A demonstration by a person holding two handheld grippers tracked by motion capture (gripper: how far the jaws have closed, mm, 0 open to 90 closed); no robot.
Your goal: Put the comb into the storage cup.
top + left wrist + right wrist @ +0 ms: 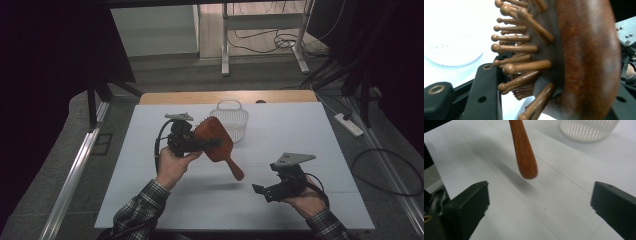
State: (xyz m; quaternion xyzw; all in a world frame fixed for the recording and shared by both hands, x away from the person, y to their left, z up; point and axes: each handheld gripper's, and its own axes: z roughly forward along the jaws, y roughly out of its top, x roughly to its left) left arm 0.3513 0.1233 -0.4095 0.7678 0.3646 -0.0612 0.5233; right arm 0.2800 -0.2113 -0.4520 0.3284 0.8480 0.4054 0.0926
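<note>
A brown wooden hairbrush (217,131) is held above the white table top (300,130), its handle (234,169) slanting down to the right. My left gripper (207,144) is shut on the brush's paddle head. In the left gripper view the round-tipped bristles (519,67) and the wooden back (586,57) lie between the black jaws of that gripper (554,100). My right gripper (264,178) hovers low at the front right, open. In the right gripper view the handle's end (524,152) hangs ahead of its gripper (540,195), apart from both jaws.
A white slatted plastic basket (230,120) (586,130) stands at the back middle of the table, just behind the brush. A wooden strip (225,96) edges the table's far side. On the floor beyond lie a power strip (348,125), cables and metal frame legs.
</note>
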